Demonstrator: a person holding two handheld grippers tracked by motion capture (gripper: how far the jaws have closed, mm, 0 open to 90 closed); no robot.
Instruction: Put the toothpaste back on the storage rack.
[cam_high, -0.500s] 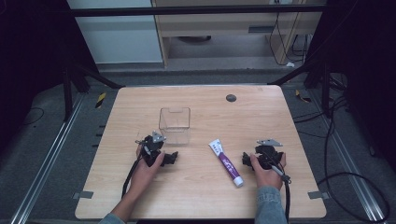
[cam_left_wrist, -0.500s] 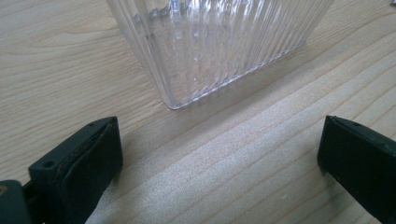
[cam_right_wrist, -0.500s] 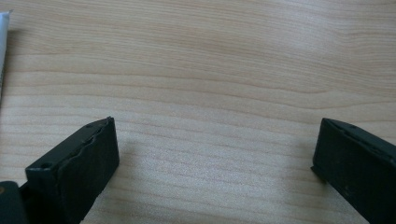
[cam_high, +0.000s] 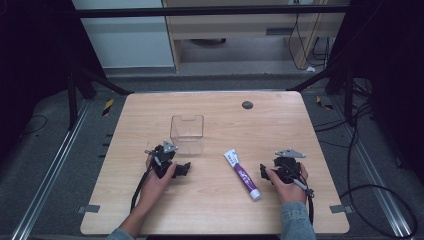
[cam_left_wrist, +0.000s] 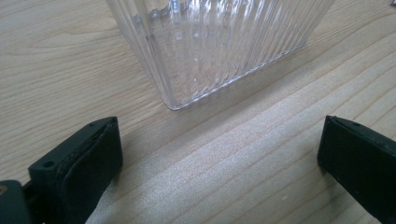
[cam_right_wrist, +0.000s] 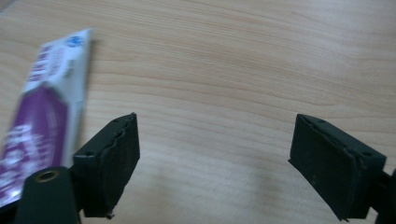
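A clear ribbed plastic container stands upright left of the table's middle. My left gripper rests on the wood just in front of it. In the left gripper view the container rises close ahead of the left gripper, which is open and holds nothing. A purple and white toothpaste tube lies flat right of centre, cap toward the person. Right of the tube, my right gripper sits on the table. In the right gripper view the right gripper is open and the tube lies beside its left jaw.
The wooden table has a small dark round grommet near its far edge. Cables trail from both grippers toward the front edge. Dark floor, metal rails and loose cables surround the table.
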